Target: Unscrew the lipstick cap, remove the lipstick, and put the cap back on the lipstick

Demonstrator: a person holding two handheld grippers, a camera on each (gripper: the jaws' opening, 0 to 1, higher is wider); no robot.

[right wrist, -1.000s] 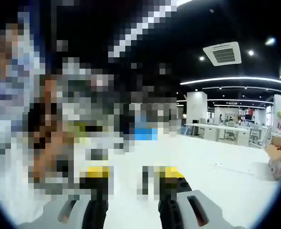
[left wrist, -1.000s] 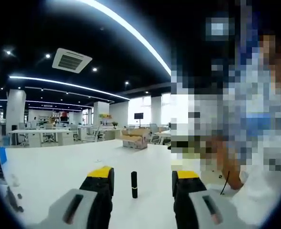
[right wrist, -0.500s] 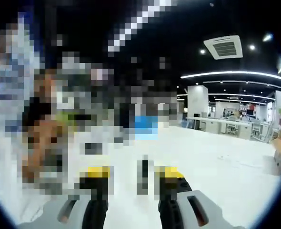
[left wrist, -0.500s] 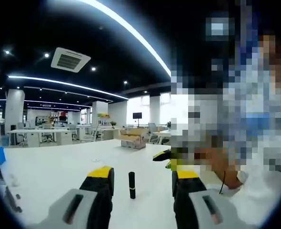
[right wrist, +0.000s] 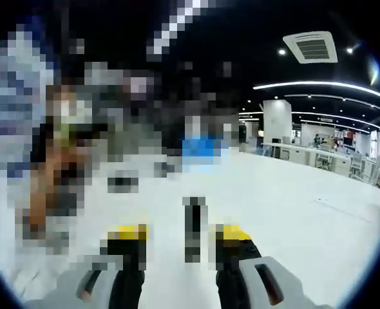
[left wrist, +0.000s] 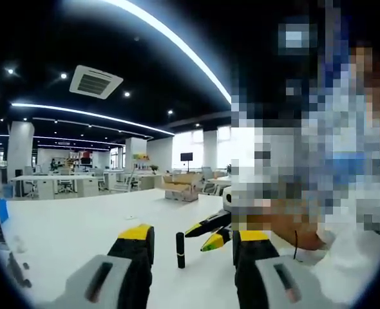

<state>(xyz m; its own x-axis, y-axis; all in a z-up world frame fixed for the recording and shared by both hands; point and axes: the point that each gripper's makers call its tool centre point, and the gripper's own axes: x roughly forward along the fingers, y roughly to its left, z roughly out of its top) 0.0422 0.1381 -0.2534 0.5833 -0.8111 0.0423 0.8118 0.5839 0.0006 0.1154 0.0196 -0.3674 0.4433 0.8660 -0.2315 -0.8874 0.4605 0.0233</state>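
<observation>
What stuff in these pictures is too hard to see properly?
- Lipstick, right gripper view: blocky patches blur it, so cap and base cannot be told apart.
- Lipstick, left gripper view: too small to show where the cap joins.
- Right claw, left gripper view: its rear disappears into the blocky patches.
- Left claw: the picture's bottom edge cuts off its body.
- Objects at the white table's left edge, left gripper view: too small and distorted.

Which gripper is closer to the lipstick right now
Hard to call. The lipstick stands upright between the open left gripper jaws; the right gripper points at it from beside, tips close, neither visibly touching.
</observation>
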